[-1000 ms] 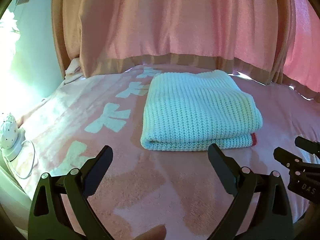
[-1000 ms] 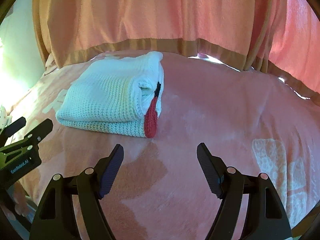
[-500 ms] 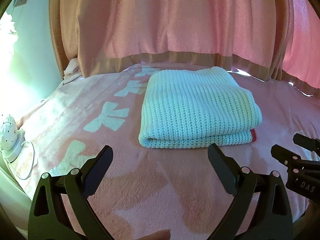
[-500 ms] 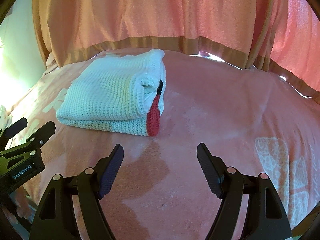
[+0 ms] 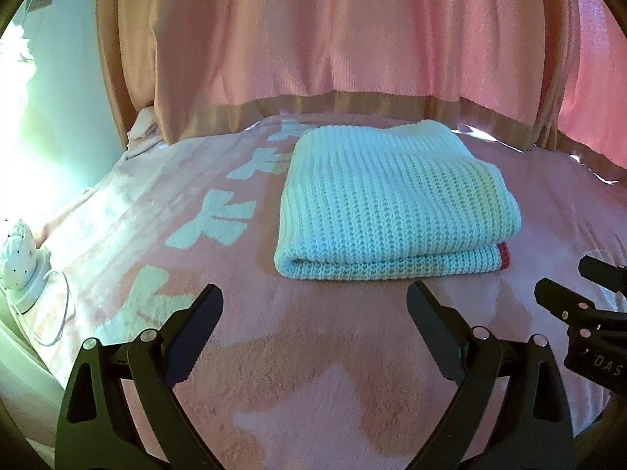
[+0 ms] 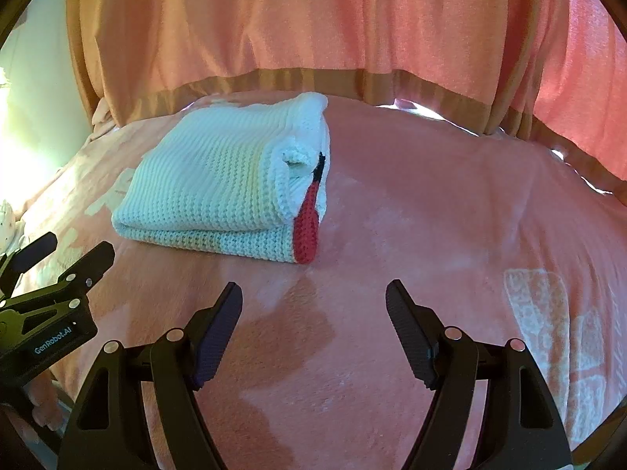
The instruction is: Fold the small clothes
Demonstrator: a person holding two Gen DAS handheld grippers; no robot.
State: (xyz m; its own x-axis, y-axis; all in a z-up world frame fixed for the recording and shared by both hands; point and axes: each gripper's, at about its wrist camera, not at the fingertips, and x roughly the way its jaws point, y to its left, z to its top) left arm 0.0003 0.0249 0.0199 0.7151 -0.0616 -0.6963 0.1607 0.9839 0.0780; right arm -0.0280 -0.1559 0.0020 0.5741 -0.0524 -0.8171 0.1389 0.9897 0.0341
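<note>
Lying folded into a neat rectangle, a white knitted garment (image 5: pixel 395 199) with red trim rests on a pink bed (image 5: pixel 313 372). Both the left claw (image 5: pixel 315 327) and right claw (image 6: pixel 313 321) hover spread and empty just before it; folding looks finished.

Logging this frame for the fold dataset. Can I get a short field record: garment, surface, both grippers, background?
garment: white knit sweater, folded into a flat rectangle, red trim at one end
surface: pink blanket with pale bow pattern
left gripper: open, empty, short of the sweater
right gripper: open, empty, short of the sweater
background: pink curtain
left edge: small white lamp with cord
</note>
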